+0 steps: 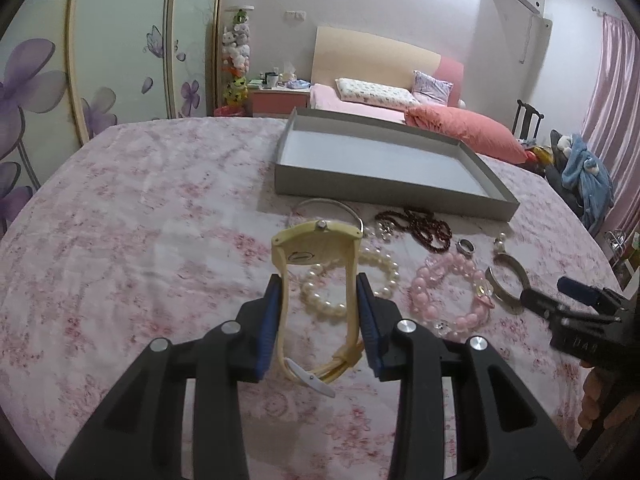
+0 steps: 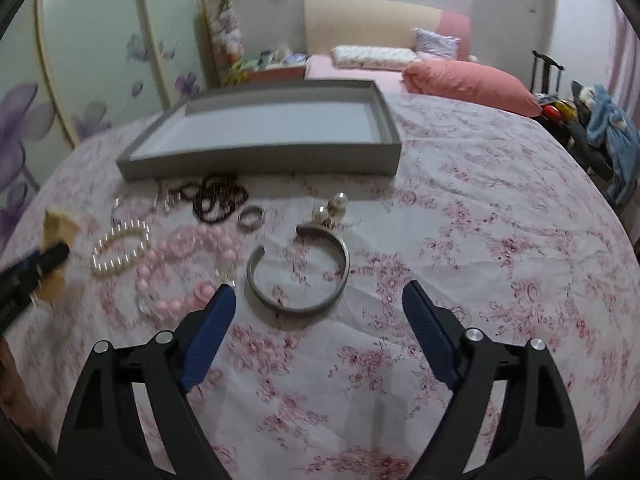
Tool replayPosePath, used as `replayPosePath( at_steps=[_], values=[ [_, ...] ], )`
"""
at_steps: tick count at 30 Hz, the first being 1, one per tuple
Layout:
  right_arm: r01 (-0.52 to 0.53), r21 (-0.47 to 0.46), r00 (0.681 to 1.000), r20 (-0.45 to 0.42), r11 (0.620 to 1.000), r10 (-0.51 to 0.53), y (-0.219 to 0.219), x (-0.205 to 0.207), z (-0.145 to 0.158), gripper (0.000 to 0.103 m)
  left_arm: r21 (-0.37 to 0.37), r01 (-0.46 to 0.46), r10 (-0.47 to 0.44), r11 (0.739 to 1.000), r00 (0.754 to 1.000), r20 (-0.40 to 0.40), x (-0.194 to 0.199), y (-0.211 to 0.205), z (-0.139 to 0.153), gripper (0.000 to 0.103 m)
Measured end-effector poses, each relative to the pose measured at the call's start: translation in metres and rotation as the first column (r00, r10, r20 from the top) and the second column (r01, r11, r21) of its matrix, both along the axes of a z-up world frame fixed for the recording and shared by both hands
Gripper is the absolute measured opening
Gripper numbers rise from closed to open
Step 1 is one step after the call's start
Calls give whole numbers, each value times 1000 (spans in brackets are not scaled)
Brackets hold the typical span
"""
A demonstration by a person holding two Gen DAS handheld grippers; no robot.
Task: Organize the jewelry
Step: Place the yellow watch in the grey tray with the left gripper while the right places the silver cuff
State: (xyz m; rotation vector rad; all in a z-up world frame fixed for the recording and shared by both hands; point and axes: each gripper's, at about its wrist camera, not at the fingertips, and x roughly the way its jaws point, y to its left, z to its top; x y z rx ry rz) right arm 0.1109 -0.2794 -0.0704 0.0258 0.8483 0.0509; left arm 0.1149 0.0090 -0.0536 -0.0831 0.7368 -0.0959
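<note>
left wrist: watch seemingly between fingers

Both wrist cameras look forward, close above the surface. The left sits left of the right. Both share the grey tray and the bed beyond.

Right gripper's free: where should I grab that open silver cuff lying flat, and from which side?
Take the silver cuff on its closed near arc, from above, one finger inside the loop and one outside. It lies flat, its gap facing away, and the right gripper hangs open just short of that arc.
</note>
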Motion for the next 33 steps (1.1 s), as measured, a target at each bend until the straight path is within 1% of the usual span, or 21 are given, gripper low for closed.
replayPosePath(
  at_steps=[2,5,6,9,14,17,18,22,24,27,29,31,33],
  values=[
    [-32,-18,998,-51,999,31,2,3,-7,85,-7,-2,2,1000,1000,6,0,3,1,36],
    [-38,-64,995,-93,997,32,5,11,-15,85,-13,-2,3,1000,1000,12,0,6,2,36],
    [-41,-67,995,-98,997,34,5,13,-17,85,-12,-2,2,1000,1000,14,0,6,2,36],
    [-58,-39,993,-108,998,53,6,22,-17,85,-10,-2,2,1000,1000,18,0,6,4,36],
    [-84,-43,991,-110,996,79,12,34,-16,84,-7,0,0,1000,1000,29,-1,6,6,36],
    [-104,-32,990,-100,994,100,11,36,-15,73,-2,7,-7,1000,999,37,-2,5,8,37],
    [-113,-30,989,-95,993,110,12,36,-15,67,-2,9,-9,1000,999,38,-2,5,8,37],
    [-104,-27,991,-82,994,102,10,31,-14,67,-1,17,-17,1000,999,48,-4,3,11,37],
    [-95,-7,993,-74,995,94,7,27,-13,67,3,19,-19,1000,998,59,-5,1,12,37],
    [-74,36,997,-7,997,74,5,13,-6,67,3,20,-20,1000,997,77,-6,-1,16,37],
    [-64,53,996,65,997,60,7,3,5,67,1,22,-22,1000,995,93,-7,-3,19,37],
    [-54,59,988,145,997,45,10,-6,18,67,3,25,-25,1000,994,111,-7,-5,23,37],
    [-49,61,971,236,997,33,14,-15,33,67,13,28,-30,1000,991,133,-7,-9,28,37]
  ],
)
